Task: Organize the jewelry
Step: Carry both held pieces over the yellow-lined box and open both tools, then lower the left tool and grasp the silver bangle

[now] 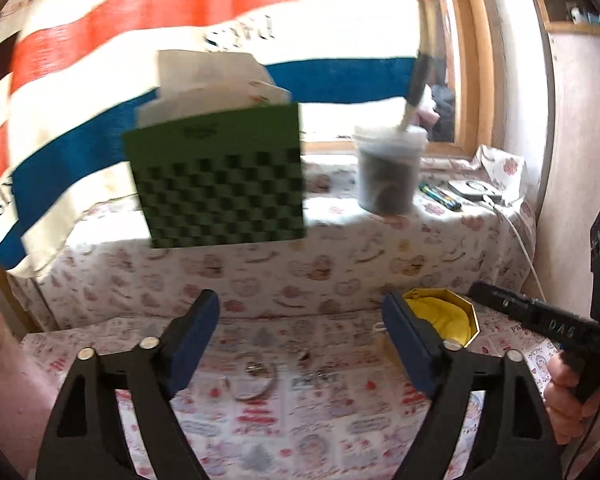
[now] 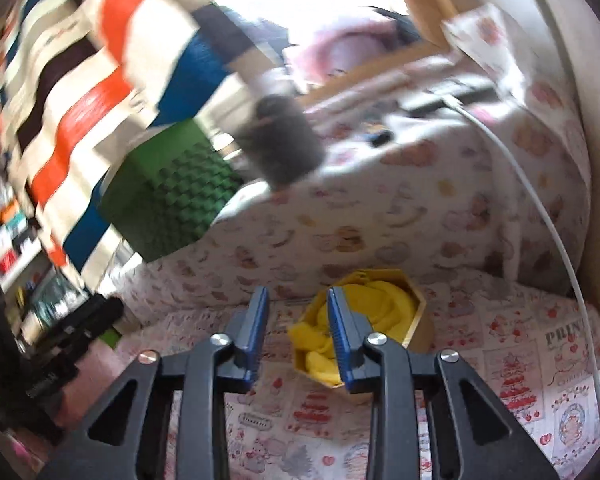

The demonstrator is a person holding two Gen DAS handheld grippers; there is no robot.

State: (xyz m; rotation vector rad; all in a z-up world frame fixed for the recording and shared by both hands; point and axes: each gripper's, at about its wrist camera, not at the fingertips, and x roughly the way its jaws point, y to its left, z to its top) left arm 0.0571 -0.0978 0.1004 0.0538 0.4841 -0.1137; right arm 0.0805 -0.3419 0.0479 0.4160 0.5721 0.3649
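"PRIN" on printed tablecloth

Right wrist view: motion blur is smearing the striped cloth, the green checkered box and the dark container; their edges are not resolving. Left wrist view: the left gripper's right finger is covering part of the yellow-lined box. The ring-shaped items and the small pieces beside them are showing too small and soft to identify. The picture's right edge is cutting off the other gripper; its jaws are out of sight here.
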